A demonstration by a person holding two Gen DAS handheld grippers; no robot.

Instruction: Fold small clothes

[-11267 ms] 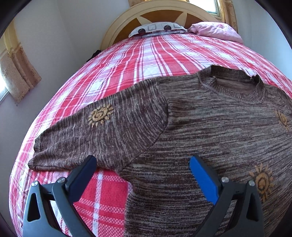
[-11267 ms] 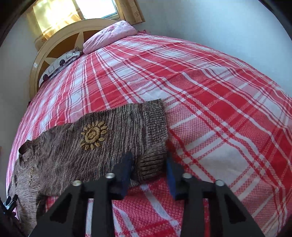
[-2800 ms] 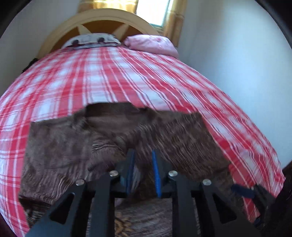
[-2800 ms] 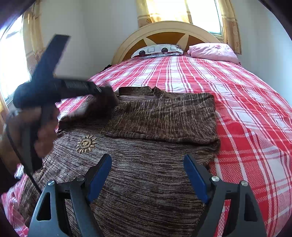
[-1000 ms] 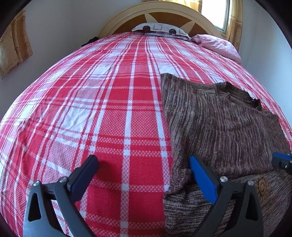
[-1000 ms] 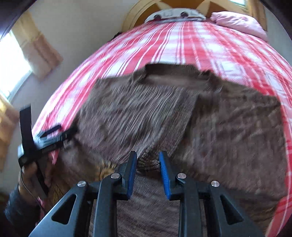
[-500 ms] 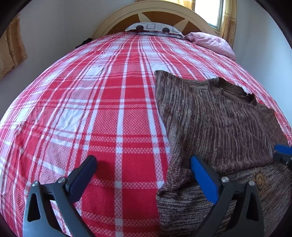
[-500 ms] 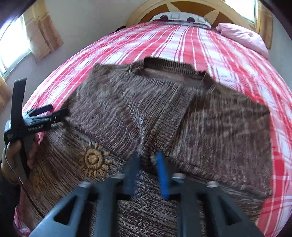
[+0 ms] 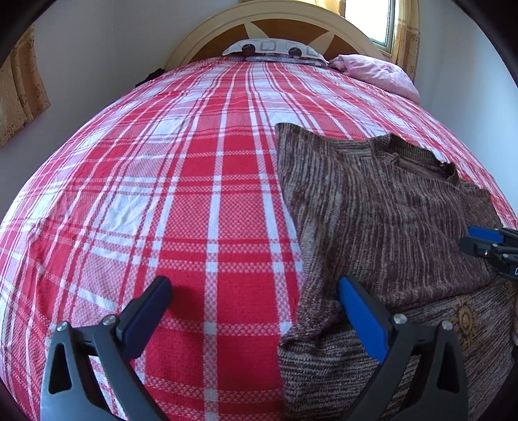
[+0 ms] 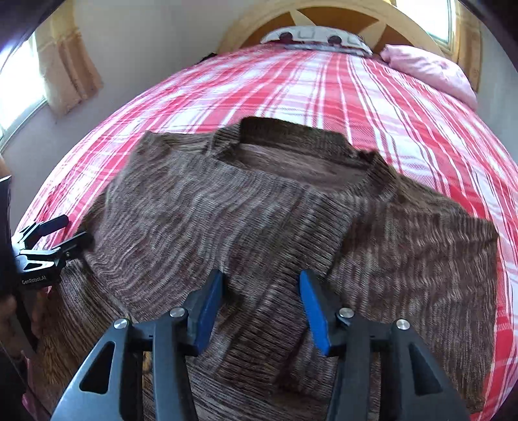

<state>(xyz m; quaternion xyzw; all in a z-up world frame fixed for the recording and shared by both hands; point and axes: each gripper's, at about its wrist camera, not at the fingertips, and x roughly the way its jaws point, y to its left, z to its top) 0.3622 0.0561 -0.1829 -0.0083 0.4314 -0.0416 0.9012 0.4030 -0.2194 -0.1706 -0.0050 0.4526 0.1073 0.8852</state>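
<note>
A brown knitted sweater lies flat on the red plaid bed, both sleeves folded in across its chest; it also shows in the left wrist view. My right gripper is open and empty, just above the middle where the sleeves meet. My left gripper is open and empty at the sweater's left folded edge, one finger over bare bedspread. It also shows at the left of the right wrist view. The right gripper's fingertips show at the right edge of the left wrist view.
The red and white plaid bedspread spreads wide to the left of the sweater. A patterned pillow and a pink pillow lie by the wooden headboard. Walls and curtains surround the bed.
My right gripper was shut on a sleeve cuff, laid it across the chest and has opened. My left gripper stayed open at the sweater's left edge.
</note>
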